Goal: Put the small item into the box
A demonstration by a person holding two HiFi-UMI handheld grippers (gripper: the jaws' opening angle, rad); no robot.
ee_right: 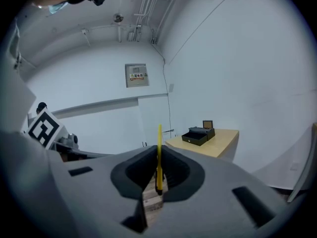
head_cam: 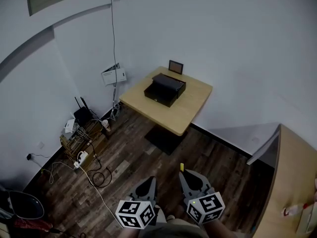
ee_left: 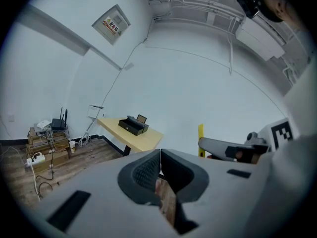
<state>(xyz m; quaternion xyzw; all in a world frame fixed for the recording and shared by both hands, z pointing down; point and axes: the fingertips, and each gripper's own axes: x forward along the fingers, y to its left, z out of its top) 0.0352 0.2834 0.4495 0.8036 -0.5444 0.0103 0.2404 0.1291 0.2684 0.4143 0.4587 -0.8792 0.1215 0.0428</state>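
Head view: left claw [head_cam: 150,181] and right claw [head_cam: 184,176] sit lowest in frame, side by side above the wooden floor [head_cam: 129,152], each with its marker cube towards us; we list the small yellow item [head_cam: 182,167] sticking out past the right claw's tips; well beyond stands the desk [head_cam: 197,99], light wood, set against the wall; on it the black box [head_cam: 165,89], and a small frame [head_cam: 176,67] upright at the desk's far edge, just behind the box; a tangle of cables [head_cam: 81,155] and boxes lies on the floor at the left wall.

Left gripper view: left claw [ee_left: 159,158] has its two pads pressed together with nothing between them; we note the desk [ee_left: 146,139] and black box [ee_left: 132,126] far ahead, and the right claw [ee_left: 214,145] alongside at right, the small yellow item [ee_left: 200,137] standing up from it.

Right gripper view: right claw [ee_right: 158,155] is clamped on the small yellow item [ee_right: 159,140], a thin strip pinched at its lower part and rising upright above the pads; we record the desk [ee_right: 220,144] ahead at right, the black box [ee_right: 198,136] on it, well apart from the item; a wall sign [ee_right: 136,75] hangs higher up.
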